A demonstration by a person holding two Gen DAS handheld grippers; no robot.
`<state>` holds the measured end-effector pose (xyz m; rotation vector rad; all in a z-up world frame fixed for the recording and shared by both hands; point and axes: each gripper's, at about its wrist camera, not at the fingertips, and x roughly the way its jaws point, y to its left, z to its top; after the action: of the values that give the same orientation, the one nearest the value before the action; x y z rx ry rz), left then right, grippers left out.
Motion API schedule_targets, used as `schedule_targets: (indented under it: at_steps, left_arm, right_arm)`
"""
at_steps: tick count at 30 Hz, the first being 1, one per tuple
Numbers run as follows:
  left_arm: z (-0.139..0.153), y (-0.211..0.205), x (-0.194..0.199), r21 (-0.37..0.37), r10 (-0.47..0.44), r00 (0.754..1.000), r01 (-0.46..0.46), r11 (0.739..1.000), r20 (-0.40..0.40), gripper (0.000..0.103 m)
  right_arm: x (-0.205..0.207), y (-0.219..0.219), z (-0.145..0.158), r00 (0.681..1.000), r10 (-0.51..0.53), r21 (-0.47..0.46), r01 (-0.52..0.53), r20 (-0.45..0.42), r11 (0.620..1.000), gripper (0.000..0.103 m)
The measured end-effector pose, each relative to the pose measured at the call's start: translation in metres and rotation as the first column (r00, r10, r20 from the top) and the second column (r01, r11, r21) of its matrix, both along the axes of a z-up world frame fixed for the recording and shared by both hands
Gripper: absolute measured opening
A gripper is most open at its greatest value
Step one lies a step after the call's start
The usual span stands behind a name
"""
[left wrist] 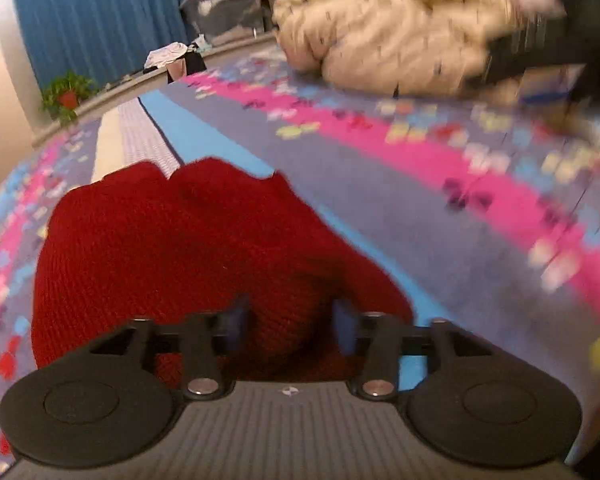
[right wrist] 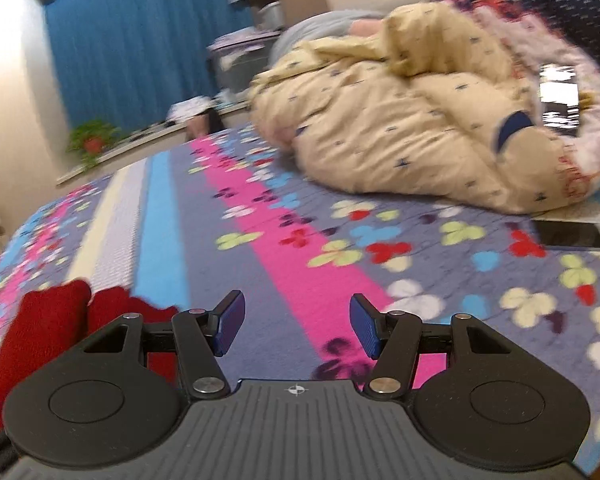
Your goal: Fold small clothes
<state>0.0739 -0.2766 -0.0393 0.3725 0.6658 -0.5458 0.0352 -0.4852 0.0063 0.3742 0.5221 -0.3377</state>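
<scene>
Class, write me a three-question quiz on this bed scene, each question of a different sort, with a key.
1. True or false: the right claw is shut on the red knit.
2. Multiple choice: the phone lies on A) the windowsill, B) the bedspread, C) the beige quilt.
3. Fill in: the left claw hangs open over the ___ knit.

Key: 1 false, its jaws stand apart with only bedspread between them; 2 B; 3 red.
</scene>
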Motion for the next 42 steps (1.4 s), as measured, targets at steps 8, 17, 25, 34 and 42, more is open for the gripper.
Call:
schedule_targets:
  at_steps: [8, 17, 25, 34, 42]
  left_arm:
    - [0.05, 0.079, -0.001, -0.133, 0.176, 0.982, -0.166, 0.977, 0.067, 0.062]
    - [0.056, 0.149, 0.011, -0.108, 0.343, 0.939, -0.341, 0.934, 0.0, 0.062]
    - [0.049, 0.166, 0.02, -0.108, 0.399, 0.914, -0.405, 0.908, -0.071, 0.066]
    - [0.035, 0.13, 0.05, -0.148, 0.347, 0.923, -0.371, 0.917, -0.165, 0.077]
    - [0.02, 0.121, 0.064, 0.003, 0.312, 0.928, -0.318, 0.948, -0.205, 0.081]
  right_arm:
    - [0.045, 0.053, -0.018, 0.953, 0.301, 0.219, -0.29, -0.02, 0.932, 0.068]
    - [0.079, 0.127, -0.043, 0.871, 0.447, 0.11, -0.433, -0.206, 0.895, 0.053]
    - [0.036, 0.102, 0.005, 0.888, 0.458, 0.055, -0.46, 0.046, 0.886, 0.022]
    - [0.038, 0.063, -0.047, 0.901, 0.377, 0.256, -0.321, -0.216, 0.912, 0.025]
    - [0.036, 0.054, -0.03, 0.953, 0.275, 0.232, -0.242, -0.126, 0.942, 0.076]
